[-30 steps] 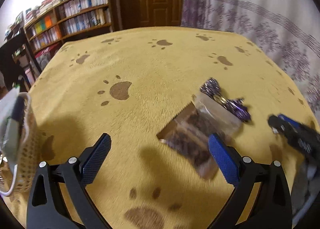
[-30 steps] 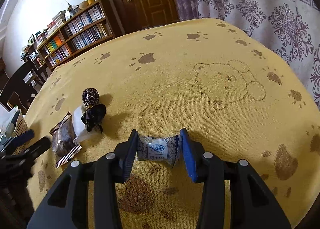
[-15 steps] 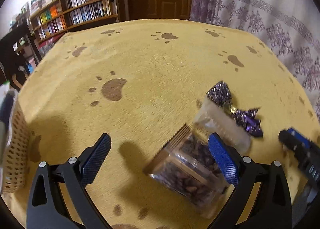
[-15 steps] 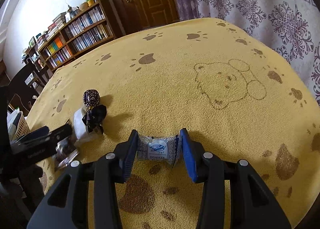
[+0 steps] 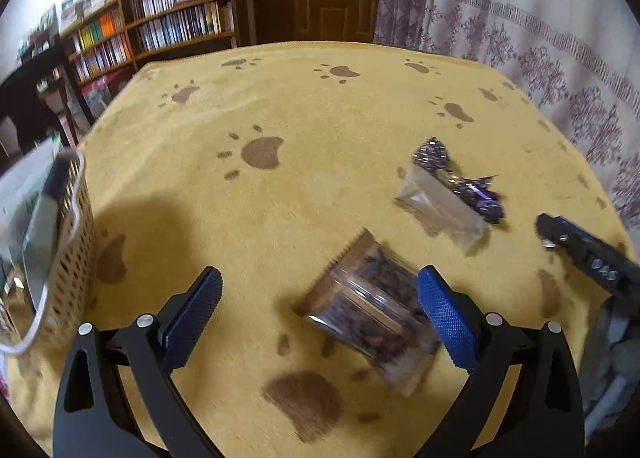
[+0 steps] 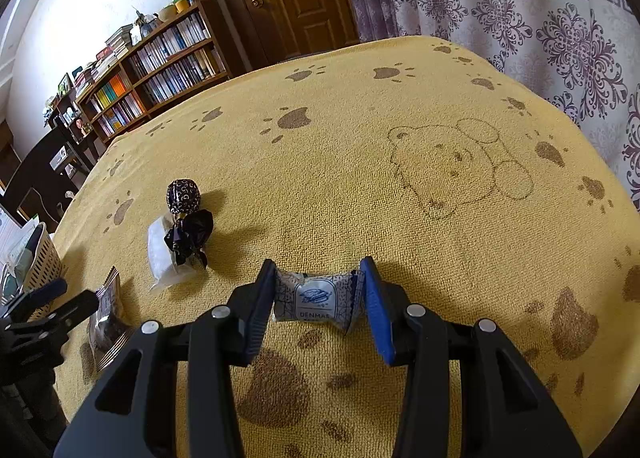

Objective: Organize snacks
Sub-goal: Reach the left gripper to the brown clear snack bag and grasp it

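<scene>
Now the left gripper (image 5: pixel 318 308), jaws spread wide, should settle squarely over the clear packet of dark snacks (image 5: pixel 370 310) near the blanket's (image 5: pixel 320 118) front edge before squeezing, while the right gripper (image 6: pixel 320 294) grips its white wrapped biscuit (image 6: pixel 318 298).

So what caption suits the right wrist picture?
Right gripper shut on a white-and-blue wrapped biscuit above the yellow paw-print blanket.
</scene>
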The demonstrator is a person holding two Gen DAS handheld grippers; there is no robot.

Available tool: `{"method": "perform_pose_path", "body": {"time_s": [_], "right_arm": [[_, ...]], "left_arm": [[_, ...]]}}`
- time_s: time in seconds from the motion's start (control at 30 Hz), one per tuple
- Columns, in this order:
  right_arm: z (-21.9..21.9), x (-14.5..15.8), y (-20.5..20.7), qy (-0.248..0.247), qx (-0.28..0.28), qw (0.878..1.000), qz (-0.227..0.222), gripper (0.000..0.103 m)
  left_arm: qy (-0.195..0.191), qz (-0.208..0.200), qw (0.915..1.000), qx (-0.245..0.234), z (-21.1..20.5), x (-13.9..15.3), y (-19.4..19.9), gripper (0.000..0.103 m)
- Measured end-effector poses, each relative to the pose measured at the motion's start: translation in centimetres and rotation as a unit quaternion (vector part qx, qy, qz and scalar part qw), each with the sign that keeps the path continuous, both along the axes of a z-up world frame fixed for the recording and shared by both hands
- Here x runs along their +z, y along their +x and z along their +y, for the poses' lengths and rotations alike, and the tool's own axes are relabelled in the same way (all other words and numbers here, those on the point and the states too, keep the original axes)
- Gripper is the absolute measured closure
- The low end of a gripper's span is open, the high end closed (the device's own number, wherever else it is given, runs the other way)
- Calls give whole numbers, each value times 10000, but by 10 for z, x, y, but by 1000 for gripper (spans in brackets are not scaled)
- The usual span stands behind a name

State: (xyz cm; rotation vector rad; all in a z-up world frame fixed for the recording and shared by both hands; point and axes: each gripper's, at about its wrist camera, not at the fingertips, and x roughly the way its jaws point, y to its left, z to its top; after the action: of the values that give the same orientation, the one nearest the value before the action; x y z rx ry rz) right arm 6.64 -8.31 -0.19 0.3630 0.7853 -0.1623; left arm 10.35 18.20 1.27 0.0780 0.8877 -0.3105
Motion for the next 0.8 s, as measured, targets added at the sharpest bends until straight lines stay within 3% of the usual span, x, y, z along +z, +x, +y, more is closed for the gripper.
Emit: {"method": "perform_pose_path", "body": {"time_s": [0.1,0.4,0.8], "right_arm": [[0,0,0,4,0,10000,-2,60],[0,0,0,0,4,10000,-1,60],[0,0,-1,0,2,10000,-4,60]], "left_arm": [[-101,48,9999,2,-11,-1,-5,4],[140,132,9996,204,-34,-24,-5,4],[356,153,9988,316,15,-30,-17,3]]}}
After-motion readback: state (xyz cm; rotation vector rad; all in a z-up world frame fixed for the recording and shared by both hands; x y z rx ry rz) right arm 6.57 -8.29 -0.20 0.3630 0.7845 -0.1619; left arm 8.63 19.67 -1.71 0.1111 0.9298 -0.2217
